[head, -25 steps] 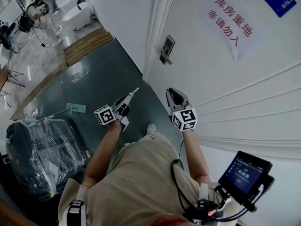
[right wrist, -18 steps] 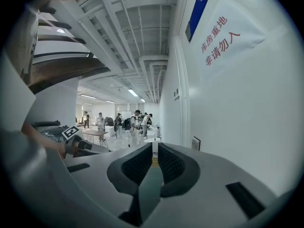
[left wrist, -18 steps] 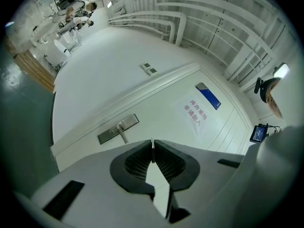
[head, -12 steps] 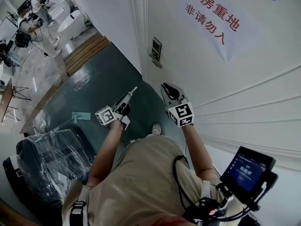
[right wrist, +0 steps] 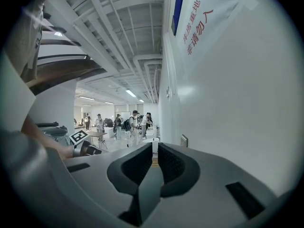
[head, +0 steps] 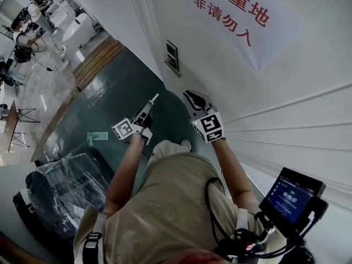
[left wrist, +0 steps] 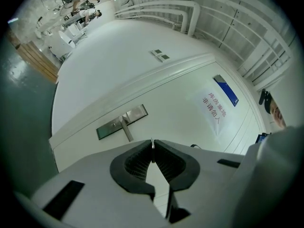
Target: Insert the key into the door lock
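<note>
My left gripper (head: 147, 107) is shut on a thin silver key (head: 154, 99), whose edge sticks up between the pads (left wrist: 152, 144). The key points toward the metal lock plate (head: 172, 56) on the white door and is still well short of it. In the left gripper view the lock plate (left wrist: 121, 122) and its lever handle (left wrist: 127, 132) lie ahead of the left gripper (left wrist: 152, 149). My right gripper (head: 189, 95) hovers close to the door face, to the right of the left one. Its jaws (right wrist: 155, 149) stand together with nothing between them. The lock plate (right wrist: 184, 140) shows edge-on there.
A paper sign with red characters (head: 231, 7) hangs on the door above the grippers. A plastic-wrapped dark seat (head: 60, 188) stands on the grey floor at the left, with a flat mop (head: 96, 136) beside it. A small monitor (head: 291, 199) hangs at the person's right. People stand far off (head: 30, 10).
Both grippers have moved forward along the door, and the key tip is nearer the lock plate than before. Neither gripper's jaws have changed.
</note>
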### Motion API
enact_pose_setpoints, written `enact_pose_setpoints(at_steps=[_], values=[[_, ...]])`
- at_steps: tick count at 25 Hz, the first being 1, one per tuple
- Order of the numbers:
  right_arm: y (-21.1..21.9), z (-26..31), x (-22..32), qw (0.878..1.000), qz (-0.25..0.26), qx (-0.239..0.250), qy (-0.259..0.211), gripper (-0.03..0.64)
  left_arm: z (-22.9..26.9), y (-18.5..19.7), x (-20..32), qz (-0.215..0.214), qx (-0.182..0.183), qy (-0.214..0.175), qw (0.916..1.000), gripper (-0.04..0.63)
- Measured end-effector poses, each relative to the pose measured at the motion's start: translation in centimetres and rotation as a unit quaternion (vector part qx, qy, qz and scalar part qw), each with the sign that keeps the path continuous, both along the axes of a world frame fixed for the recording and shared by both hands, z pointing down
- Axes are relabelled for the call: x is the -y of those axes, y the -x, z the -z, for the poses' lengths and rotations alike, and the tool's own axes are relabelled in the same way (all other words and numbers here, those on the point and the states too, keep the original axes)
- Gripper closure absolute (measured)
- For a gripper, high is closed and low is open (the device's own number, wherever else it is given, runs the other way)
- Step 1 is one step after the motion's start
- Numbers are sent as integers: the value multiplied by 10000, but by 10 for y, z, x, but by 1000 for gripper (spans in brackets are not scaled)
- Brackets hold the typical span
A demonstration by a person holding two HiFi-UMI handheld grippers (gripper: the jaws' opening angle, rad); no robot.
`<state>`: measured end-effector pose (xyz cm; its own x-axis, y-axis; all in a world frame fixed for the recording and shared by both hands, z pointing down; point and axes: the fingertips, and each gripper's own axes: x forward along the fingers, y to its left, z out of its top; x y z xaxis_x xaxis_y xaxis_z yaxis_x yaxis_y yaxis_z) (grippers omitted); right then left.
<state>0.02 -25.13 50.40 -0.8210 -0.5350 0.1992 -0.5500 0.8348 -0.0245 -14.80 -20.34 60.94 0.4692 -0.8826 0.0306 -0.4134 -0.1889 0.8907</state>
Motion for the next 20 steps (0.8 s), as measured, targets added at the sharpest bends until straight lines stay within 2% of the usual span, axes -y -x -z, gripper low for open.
enact_pose_setpoints(at_steps=[4,6,11,16,20], values=[[-1,-2,2,9999,-92,10,90,594,-5,-1,8,-40,-190,226,9996,560],[-3,-7,1,9997,-162,-36,193,594,-6,-2,13,-145,-221,143,9995,560],[8,-14,17,9987,-389,-102,313,594,-12,3,44,-396,-65,160,9991,560],[31,-16,50,9968,-729,-315,84,594,-31,12,84,-572,275,191,9978,560],[41,-31,78,9946,-926,-461,92,590,-61,16,116,-638,165,344,9972,560]])
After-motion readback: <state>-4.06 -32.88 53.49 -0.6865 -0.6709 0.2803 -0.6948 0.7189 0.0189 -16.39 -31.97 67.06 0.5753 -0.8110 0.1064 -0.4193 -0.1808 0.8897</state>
